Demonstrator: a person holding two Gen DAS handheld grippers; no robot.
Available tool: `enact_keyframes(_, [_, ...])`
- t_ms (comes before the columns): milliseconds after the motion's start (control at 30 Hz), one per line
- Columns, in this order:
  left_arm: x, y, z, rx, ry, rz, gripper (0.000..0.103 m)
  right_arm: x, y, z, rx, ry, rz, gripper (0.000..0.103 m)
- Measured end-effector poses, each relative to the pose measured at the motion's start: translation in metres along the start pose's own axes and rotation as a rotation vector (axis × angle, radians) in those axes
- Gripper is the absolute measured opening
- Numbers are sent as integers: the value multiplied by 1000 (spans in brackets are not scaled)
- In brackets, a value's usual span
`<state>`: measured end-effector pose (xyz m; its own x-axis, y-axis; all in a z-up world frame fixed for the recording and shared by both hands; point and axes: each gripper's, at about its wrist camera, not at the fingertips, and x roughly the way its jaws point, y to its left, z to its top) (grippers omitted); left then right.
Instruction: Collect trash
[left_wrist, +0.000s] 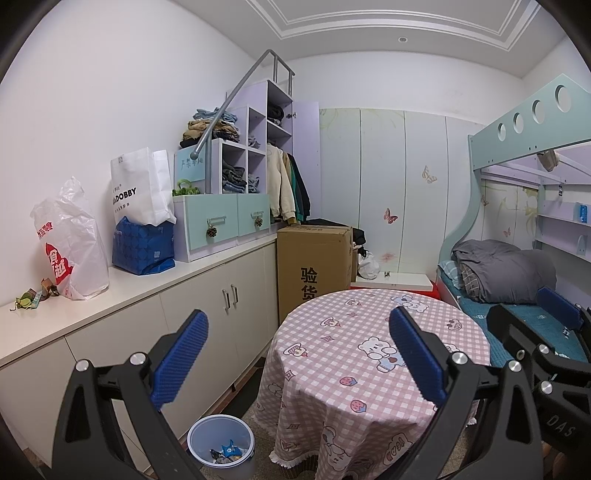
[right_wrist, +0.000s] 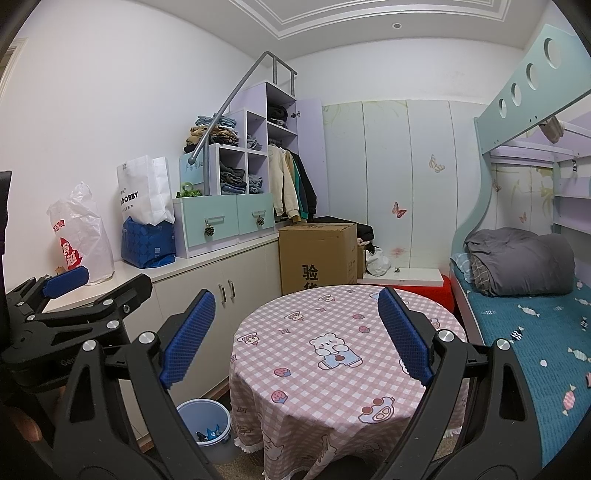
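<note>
Both claws apart and empty: left claw (left_wrist: 297, 363) and right claw (right_wrist: 297, 338) hovering side by side over the round surface (left_wrist: 332, 373), pointing across the room. Nothing to collect on the checked cloth itself. Trash (left_wrist: 35, 295) lying on the long side surface (left_wrist: 147, 280), far left, beside the white bag (left_wrist: 70, 240): crumpled wrappers, probably, too small to make out any long axis. Well off to the left of both claws, so nearer the left one. Bin (left_wrist: 221, 448) down on the floor between the two surfaces, already holding some scraps, just below the left claw
</note>
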<state>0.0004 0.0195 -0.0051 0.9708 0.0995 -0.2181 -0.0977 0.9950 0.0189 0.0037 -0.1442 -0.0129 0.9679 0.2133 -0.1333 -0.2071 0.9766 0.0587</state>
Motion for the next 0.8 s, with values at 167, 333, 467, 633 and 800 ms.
enact_keyframes(167, [0, 0, 0, 1, 1, -1, 97, -1, 1, 0, 0, -1, 0, 88])
enact_keyframes(333, [1, 0, 0, 0, 2, 0, 97, 0, 1, 0, 1, -1, -1, 88])
enact_keyframes(467, [1, 0, 1, 0, 2, -1, 97, 0, 0, 0, 0, 0, 1, 88])
enact_keyframes(633, [2, 0, 0, 0, 4, 0, 97, 0, 0, 0, 2, 2, 0, 88])
enact_keyframes(800, [2, 0, -1, 1, 6, 1, 97, 0, -1, 0, 0, 1, 0, 88])
